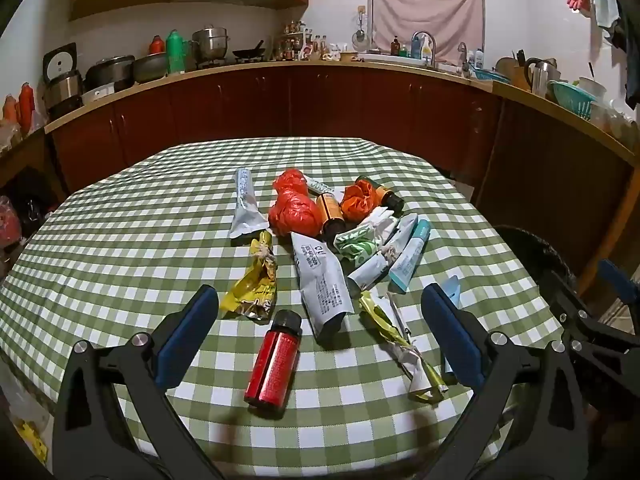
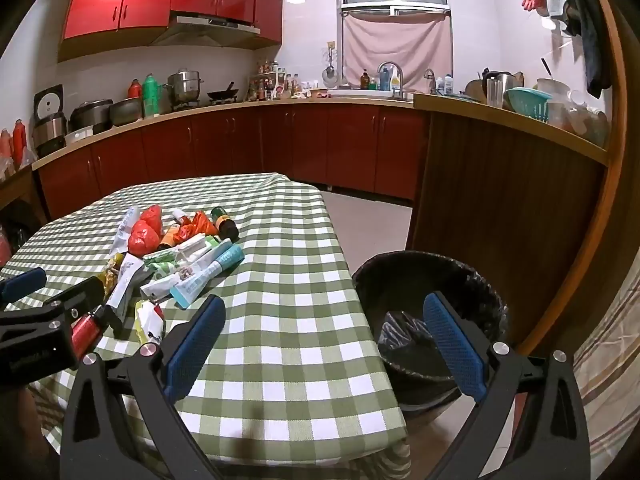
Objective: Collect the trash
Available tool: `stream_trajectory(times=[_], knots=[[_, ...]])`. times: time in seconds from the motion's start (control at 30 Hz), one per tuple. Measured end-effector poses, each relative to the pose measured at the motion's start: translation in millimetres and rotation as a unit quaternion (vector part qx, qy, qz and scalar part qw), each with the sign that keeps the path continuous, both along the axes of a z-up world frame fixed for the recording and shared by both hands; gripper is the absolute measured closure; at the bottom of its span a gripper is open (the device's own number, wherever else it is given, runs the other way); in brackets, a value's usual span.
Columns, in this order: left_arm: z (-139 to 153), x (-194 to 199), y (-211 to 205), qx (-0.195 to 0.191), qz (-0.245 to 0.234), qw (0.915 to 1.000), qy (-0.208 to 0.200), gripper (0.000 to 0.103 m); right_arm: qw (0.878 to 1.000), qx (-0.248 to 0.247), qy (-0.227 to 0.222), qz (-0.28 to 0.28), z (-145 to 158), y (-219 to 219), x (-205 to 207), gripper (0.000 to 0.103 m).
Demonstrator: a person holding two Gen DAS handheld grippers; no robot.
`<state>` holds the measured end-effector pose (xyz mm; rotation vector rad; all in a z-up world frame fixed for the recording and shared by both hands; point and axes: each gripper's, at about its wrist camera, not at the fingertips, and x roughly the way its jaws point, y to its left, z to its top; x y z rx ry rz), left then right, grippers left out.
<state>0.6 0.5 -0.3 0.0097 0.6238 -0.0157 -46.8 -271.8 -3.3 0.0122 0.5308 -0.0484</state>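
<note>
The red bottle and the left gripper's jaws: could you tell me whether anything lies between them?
Nothing does. In the left wrist view the red bottle lies on bare checked tablecloth, just ahead of the open left gripper.

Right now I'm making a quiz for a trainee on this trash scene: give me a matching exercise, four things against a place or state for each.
Things:
1. red bottle
2. trash bin
3. left claw
4. red bag

Places or states:
A. on the floor beside the table
B. knotted, at the far end of the pile
C. open, holding nothing
D. lying on its side, nearest the left claw

Pairs: 1-D, 2-A, 3-C, 4-B
</note>
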Motion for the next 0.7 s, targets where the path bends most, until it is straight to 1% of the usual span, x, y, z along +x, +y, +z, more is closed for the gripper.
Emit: stream_trajectory(times=[0.1, 0.13, 0.2, 0.23, 0.27, 0.37, 0.5, 0.7], knots=[[0.4, -1.2, -1.1, 0.006, -0.003, 1.0, -0.002, 0.004, 1.0, 0.003, 0.0, -0.001, 1.9, 0.6, 1.0, 0.006], [-6.0, -1.3, -3.0, 0.007, -0.003, 1.0, -0.001, 0.004, 1.0, 0.004, 0.0, -0.001, 2.7, 0.6, 1.3, 0.006], [-7.2, -3.8, -4.3, 0.009, -0.003, 1.0, -0.001, 0.004, 1.0, 0.006, -0.001, -0.003, 4.6, 0.7, 1.9, 0.006], [-12.8, -2.4, -1.7, 0.006, -0.001, 1.0, 0.0, 0.004, 1.0, 0.008, -0.001, -0.002, -2.9, -3.8, 0.3, 0.006], [-14.2, -3.2, -1.2, 0.006, 0.0, 1.0, -0.001, 0.004, 1.0, 0.008, -0.001, -0.003, -3.4, -4.9, 0.1, 0.006], [-13.3, -2.1, 0.2, 0.006, 0.0, 1.0, 0.004, 0.004, 1.0, 0.009, -0.002, -0.006, -5.9, -12.7, -2.3, 0.006], [-7.7, 0.3, -0.3, 0.009, 0.002, 0.9999, 0.005, 0.004, 1.0, 0.007, 0.002, -0.007, -3.1, -10.7, -0.8, 0.006], [-8.6, -2.3, -1.5, 0.016, 0.0, 0.9999, 0.005, 0.004, 1.0, 0.01, 0.002, -0.008, -2.7, -12.0, 0.1, 0.006]])
